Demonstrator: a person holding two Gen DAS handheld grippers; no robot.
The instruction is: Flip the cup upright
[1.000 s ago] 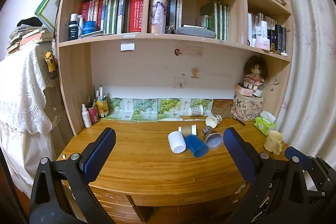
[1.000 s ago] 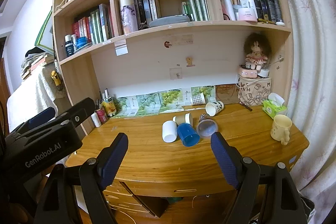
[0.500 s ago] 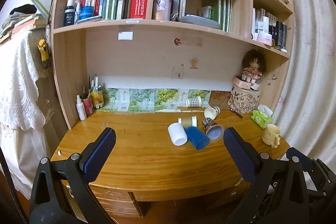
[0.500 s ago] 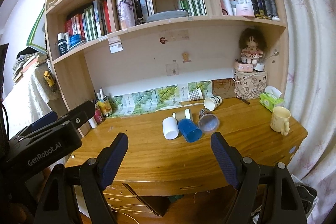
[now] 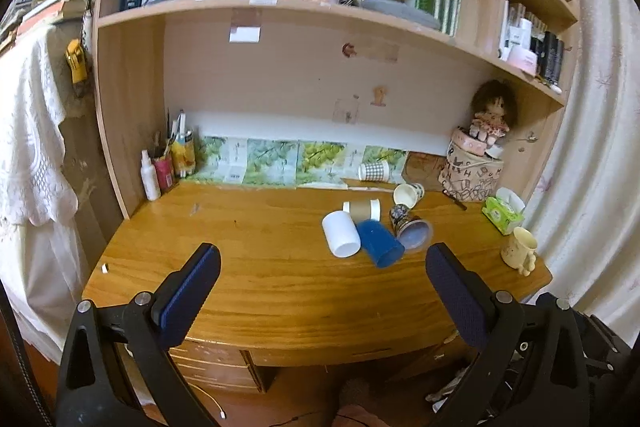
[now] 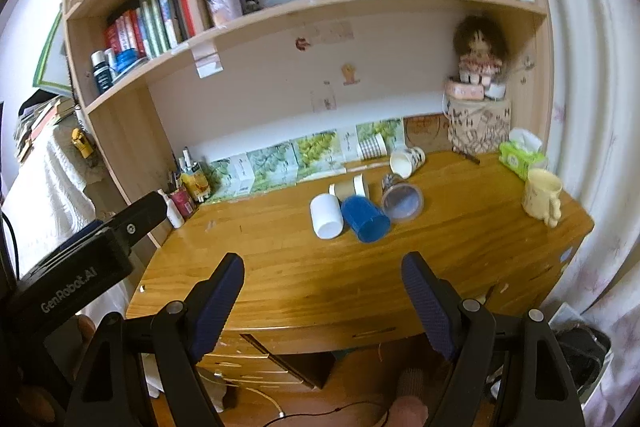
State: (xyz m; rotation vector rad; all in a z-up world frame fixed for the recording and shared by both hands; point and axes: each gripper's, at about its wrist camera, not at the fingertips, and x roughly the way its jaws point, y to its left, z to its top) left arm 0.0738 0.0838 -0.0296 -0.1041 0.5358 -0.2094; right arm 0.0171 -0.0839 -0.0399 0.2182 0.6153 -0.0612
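Several cups lie on their sides in a cluster on the wooden desk [image 5: 256, 267]: a white cup [image 5: 340, 234] [image 6: 326, 215], a blue cup [image 5: 380, 243] [image 6: 365, 218], a clear patterned cup [image 5: 412, 229] [image 6: 401, 199], a brown paper cup [image 5: 361, 210] [image 6: 347, 187], a white patterned cup [image 5: 408, 193] [image 6: 407, 159] and a checked cup [image 5: 374, 171] [image 6: 372, 147]. My left gripper [image 5: 320, 259] and my right gripper [image 6: 322, 267] are both open and empty, held near the desk's front edge, well short of the cups.
A cream mug [image 5: 520, 251] [image 6: 543, 195] stands upright at the desk's right end, by a green tissue box [image 5: 502, 211]. A doll on a basket [image 5: 476, 163] sits at the back right. Bottles and pens [image 5: 166, 167] stand at the back left. Bookshelves hang above.
Both grippers have moved forward toward the desk and tilted down a little, so the cups look larger. Nothing on the desk has moved.
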